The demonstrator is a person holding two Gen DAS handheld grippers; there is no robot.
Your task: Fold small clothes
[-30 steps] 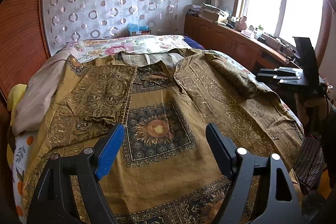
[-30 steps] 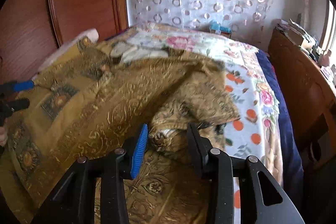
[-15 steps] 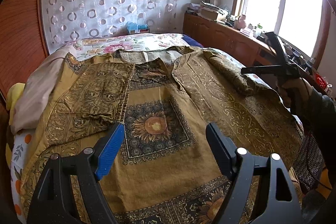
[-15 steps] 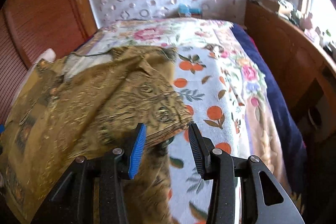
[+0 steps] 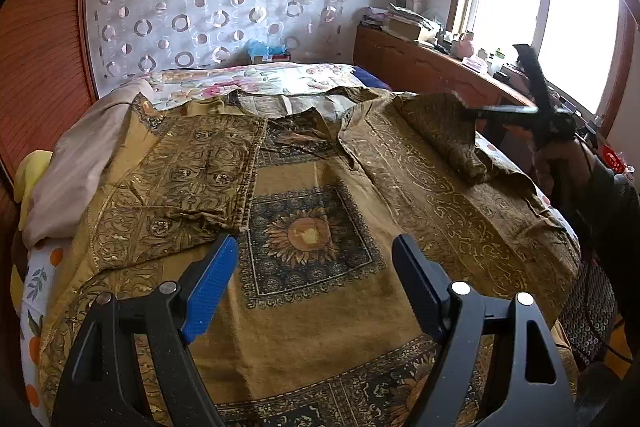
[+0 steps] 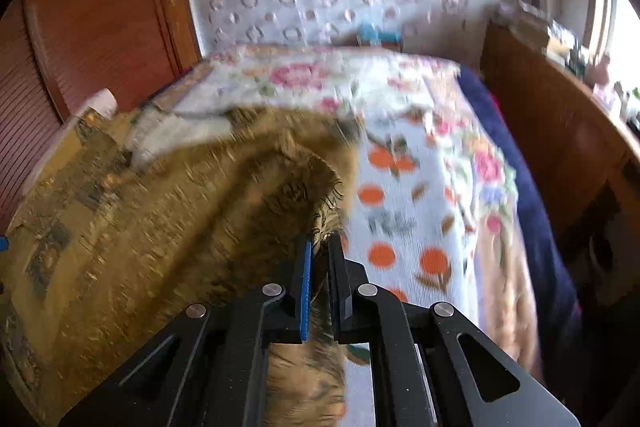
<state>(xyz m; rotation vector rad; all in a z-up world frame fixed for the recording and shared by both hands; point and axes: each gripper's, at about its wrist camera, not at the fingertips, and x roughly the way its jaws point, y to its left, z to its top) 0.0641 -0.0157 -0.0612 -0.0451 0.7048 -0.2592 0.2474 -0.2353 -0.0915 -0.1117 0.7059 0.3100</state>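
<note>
Right gripper [image 6: 320, 251] just closed, clamping sleeve [image 6: 316, 379] of garment [image 5: 320, 311] on bed [image 6: 420, 211]; left gripper [image 5: 316, 267] open, empty, above garment.

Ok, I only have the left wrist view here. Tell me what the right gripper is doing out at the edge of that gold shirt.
Observer: The right gripper has just closed, and its pads are pinching a fold of the gold shirt.
Operator: Say which part of the shirt it has.
Observer: The sleeve end on the side toward the orange-print sheet; the fabric runs down between the fingers.
Operator: Check what lies past that sleeve.
Observer: Bare sheet, then a dark blue cover along the bed's edge.
Operator: Now the left gripper.
Observer: The left gripper is open above the shirt's sunflower panel, holding nothing.
</note>
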